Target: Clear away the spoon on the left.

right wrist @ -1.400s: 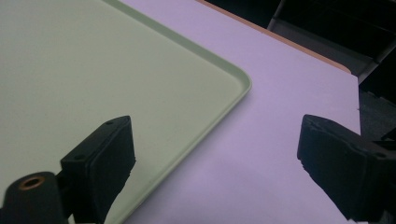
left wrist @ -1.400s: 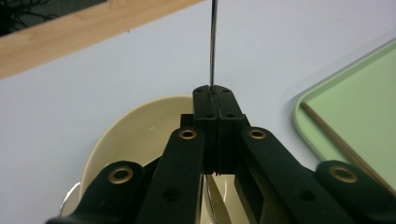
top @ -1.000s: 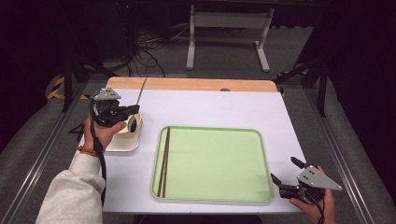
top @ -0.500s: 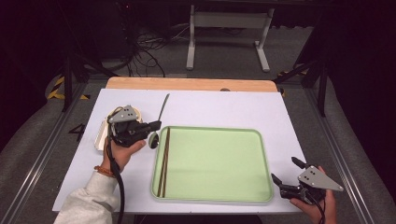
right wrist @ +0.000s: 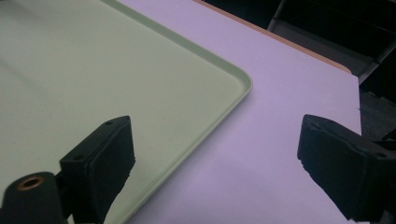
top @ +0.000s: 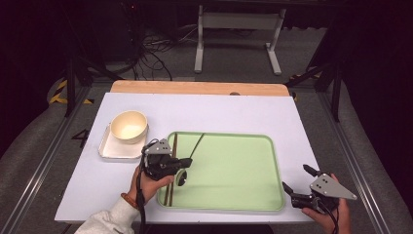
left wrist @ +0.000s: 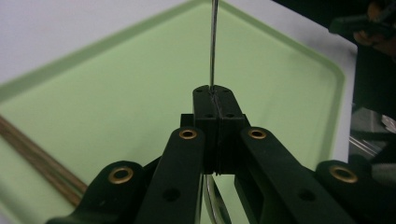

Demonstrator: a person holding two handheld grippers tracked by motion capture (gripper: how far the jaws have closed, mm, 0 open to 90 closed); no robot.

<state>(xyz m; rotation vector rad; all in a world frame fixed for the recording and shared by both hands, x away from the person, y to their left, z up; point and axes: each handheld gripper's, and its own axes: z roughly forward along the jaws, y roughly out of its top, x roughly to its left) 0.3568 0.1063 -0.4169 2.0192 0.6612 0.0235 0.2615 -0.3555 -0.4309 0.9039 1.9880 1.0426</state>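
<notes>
One green tray lies on the table, with one pair of brown chopsticks along its left side. One cream bowl sits on one small white plate just left of the tray. The left gripper has its jaws pressed together on the thin handle of one metal spoon, held over the tray's left part. The left hand reaches in from below, forearm angled up and right. The right gripper rests at the tray's near right corner, jaws spread wide, holding nothing.
</notes>
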